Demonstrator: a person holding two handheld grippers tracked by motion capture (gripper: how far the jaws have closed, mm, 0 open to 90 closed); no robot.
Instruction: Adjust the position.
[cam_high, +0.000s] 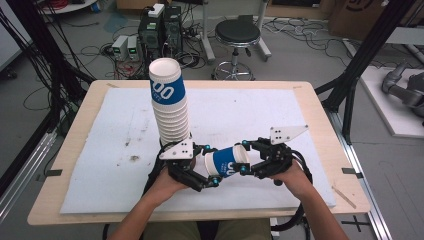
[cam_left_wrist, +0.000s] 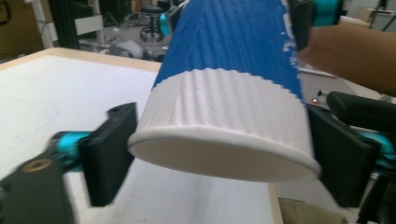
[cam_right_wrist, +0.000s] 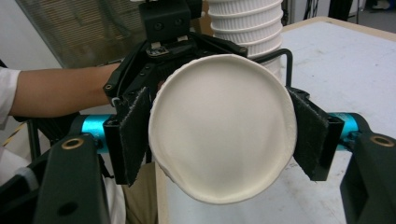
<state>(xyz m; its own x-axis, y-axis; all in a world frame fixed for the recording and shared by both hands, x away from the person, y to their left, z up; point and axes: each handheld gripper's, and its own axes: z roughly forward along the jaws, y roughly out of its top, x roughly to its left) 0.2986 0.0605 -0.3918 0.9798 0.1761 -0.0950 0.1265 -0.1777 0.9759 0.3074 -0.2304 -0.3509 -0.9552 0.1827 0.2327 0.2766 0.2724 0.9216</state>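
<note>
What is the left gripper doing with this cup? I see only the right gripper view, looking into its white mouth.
Observer: In the left gripper view, the left gripper flanks the cup at its white ribbed base, with pads against both sides.
Operator: What is the cup's outside like?
Observer: It is blue above that white band, and lies level between both grippers in the high view.
Operator: And the stack behind?
Observer: The stack stands upright on the white mat, topped by a blue-banded cup.
</note>
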